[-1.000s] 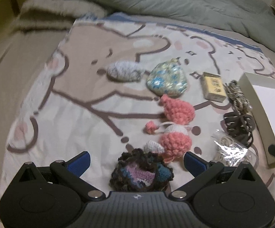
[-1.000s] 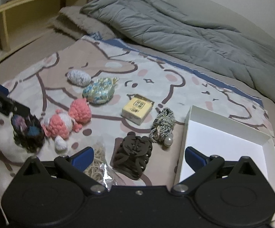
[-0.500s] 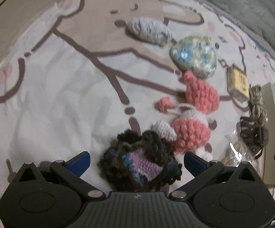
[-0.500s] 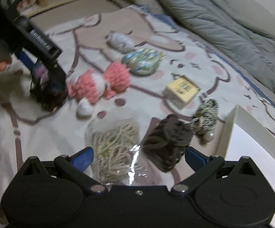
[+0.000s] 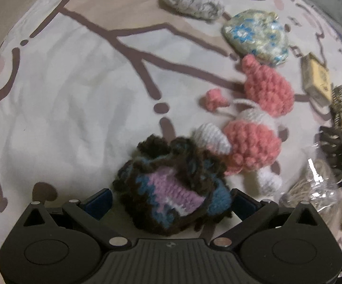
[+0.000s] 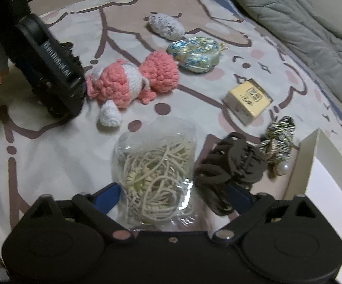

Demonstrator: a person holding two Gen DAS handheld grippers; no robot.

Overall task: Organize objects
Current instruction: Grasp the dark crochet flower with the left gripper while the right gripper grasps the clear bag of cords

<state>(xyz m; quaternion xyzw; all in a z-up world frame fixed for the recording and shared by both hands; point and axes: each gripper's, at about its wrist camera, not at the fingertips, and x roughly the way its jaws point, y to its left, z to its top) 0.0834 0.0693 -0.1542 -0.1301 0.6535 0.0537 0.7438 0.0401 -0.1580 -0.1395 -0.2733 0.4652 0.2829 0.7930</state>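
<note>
Left gripper stands apart around the dark crocheted pouch; right gripper is closing, bag of cord and brown hair claw between its jaws, unpressed

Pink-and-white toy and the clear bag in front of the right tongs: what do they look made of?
Pink-and-white toy: crocheted yarn, matte, with bumpy stitches. Clear bag: thin glossy plastic, going by the glare and creases; it holds pale cord loops, perhaps elastic.

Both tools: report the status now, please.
Left tool open, straddling dark crochet piece. Right tool closing around cord bag, no grip yet. Hair claw crowds its right finger.
</note>
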